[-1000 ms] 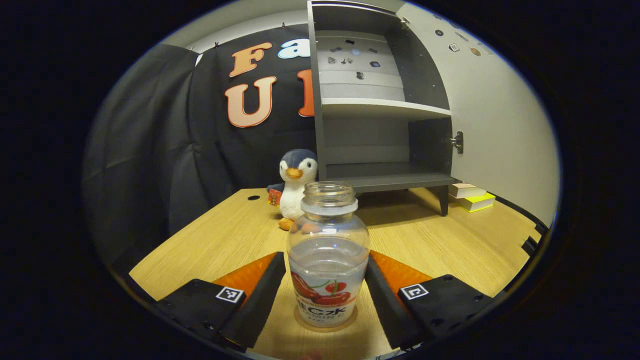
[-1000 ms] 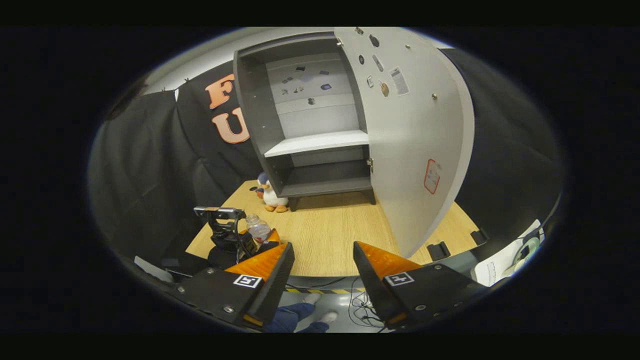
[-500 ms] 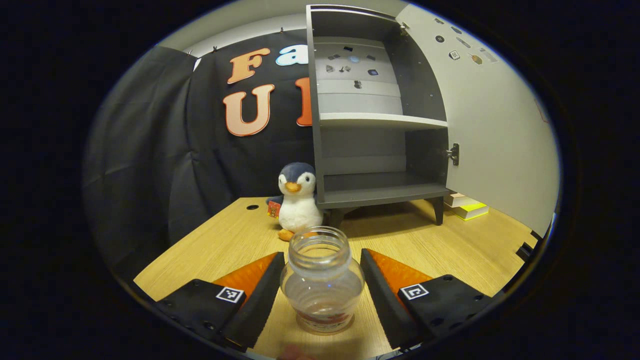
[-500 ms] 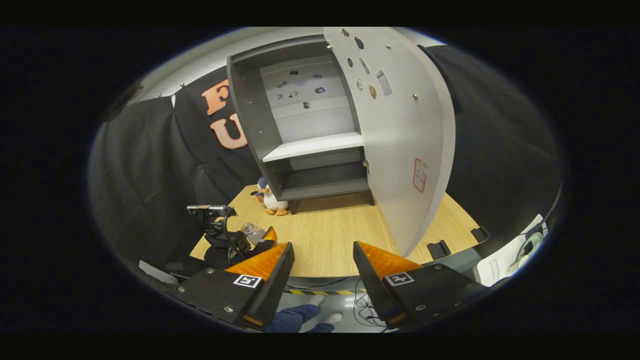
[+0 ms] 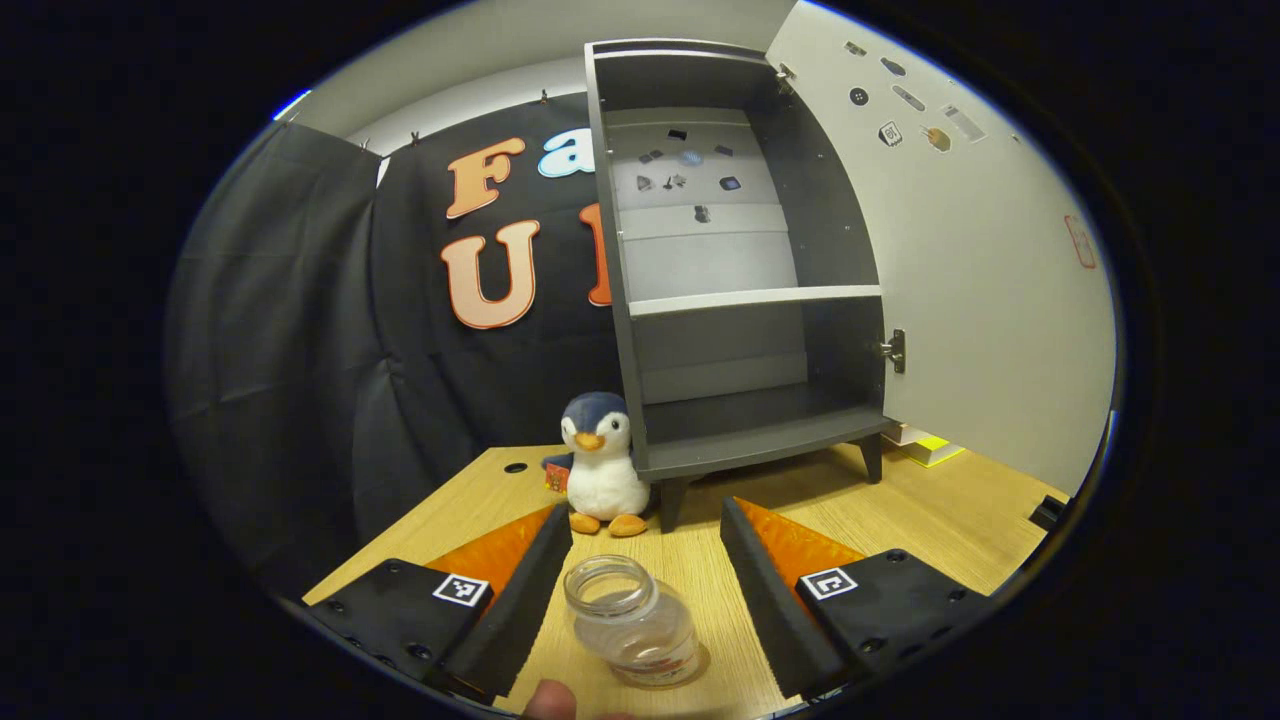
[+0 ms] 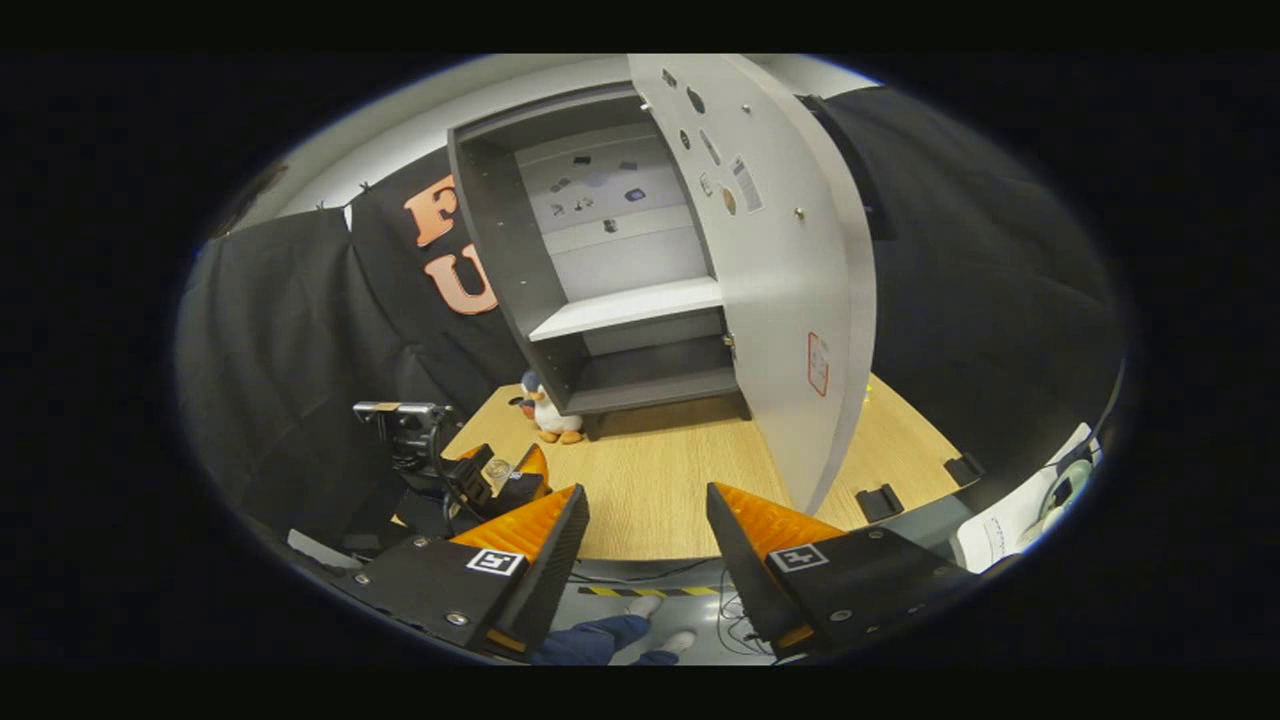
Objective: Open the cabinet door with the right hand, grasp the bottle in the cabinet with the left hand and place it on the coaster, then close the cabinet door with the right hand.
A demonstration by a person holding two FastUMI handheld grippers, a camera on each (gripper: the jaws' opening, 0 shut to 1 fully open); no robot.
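The clear bottle (image 5: pixel 630 620) with no cap stands upright on a thin round coaster (image 5: pixel 703 662) on the wooden table. My left gripper (image 5: pixel 645 515) is open and hovers above it, its fingers apart from the glass on both sides. The grey cabinet (image 5: pixel 740 300) stands at the back with bare shelves, its door (image 5: pixel 980 300) swung wide to the right. In the right gripper view my right gripper (image 6: pixel 646 495) is open and holds nothing, near the table's front edge, short of the door (image 6: pixel 790 300). The left gripper (image 6: pixel 490 480) shows there over the bottle (image 6: pixel 497 468).
A plush penguin (image 5: pixel 600 470) sits left of the cabinet's legs. Books (image 5: pixel 925 445) lie behind the open door. A fingertip (image 5: pixel 548 700) shows at the bottom edge. Below the table's front edge are a person's shoes (image 6: pixel 660 610) and cables.
My left gripper has risen and drawn back from the bottle, which stays on the coaster. The right gripper has shifted so the door now appears more edge-on.
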